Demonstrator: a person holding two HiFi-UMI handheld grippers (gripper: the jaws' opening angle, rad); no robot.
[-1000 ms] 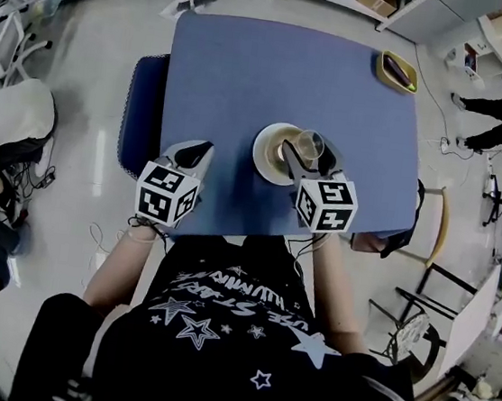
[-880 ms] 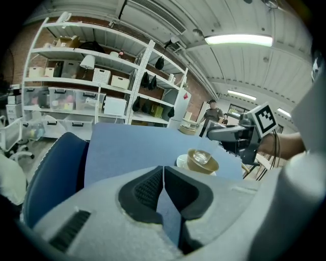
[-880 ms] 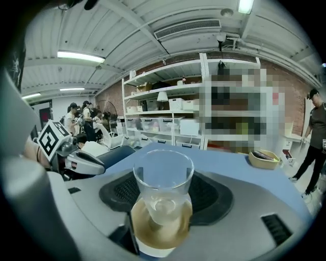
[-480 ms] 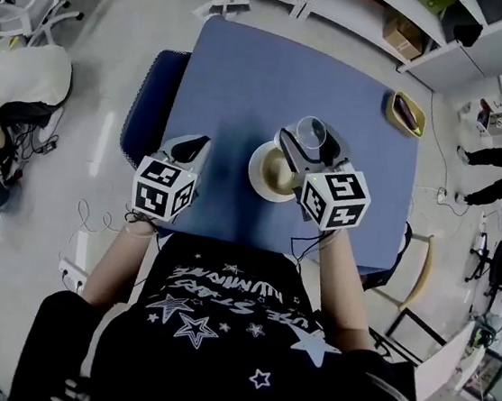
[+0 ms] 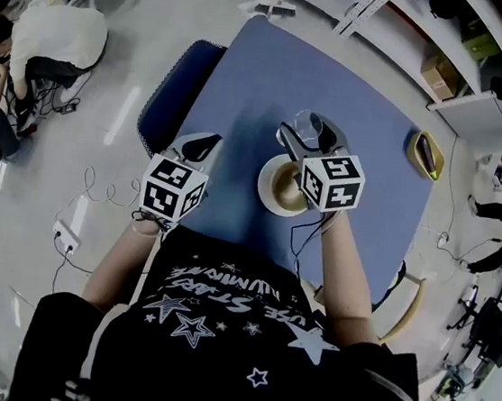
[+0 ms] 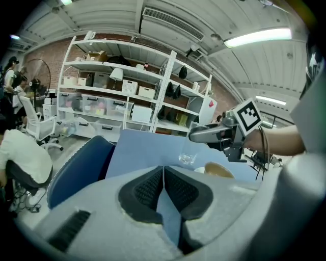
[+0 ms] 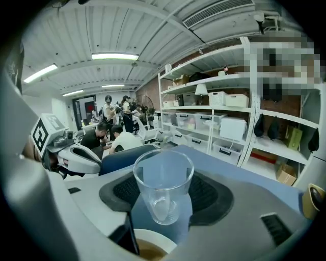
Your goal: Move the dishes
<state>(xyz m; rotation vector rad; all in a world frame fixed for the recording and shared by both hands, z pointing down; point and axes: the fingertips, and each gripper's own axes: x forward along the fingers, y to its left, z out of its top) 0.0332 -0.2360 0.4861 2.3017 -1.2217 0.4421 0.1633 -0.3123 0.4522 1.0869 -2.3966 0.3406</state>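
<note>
A clear drinking glass (image 5: 310,125) stands upright between the jaws of my right gripper (image 5: 307,137), which is shut on it. In the right gripper view the dark pads press on both sides of the glass (image 7: 163,186). Just behind it on the blue table (image 5: 360,199) sits a white bowl (image 5: 285,188) with a tan inside, its rim (image 7: 150,244) showing under the glass. My left gripper (image 5: 205,142) hovers near the table's left front edge, shut and empty, its pads (image 6: 153,186) closed together. From there I see the glass (image 6: 187,158) and the bowl (image 6: 218,170).
A yellow dish (image 5: 426,155) holding something dark sits at the table's far right corner. A blue chair (image 5: 179,86) stands against the table's left side, a wooden chair (image 5: 406,305) at its right. People sit on the floor's left (image 5: 53,35). Shelves line the far wall.
My right gripper has carried the glass from over the bowl to beyond its far rim. The left gripper has barely shifted. The head view has swung round.
</note>
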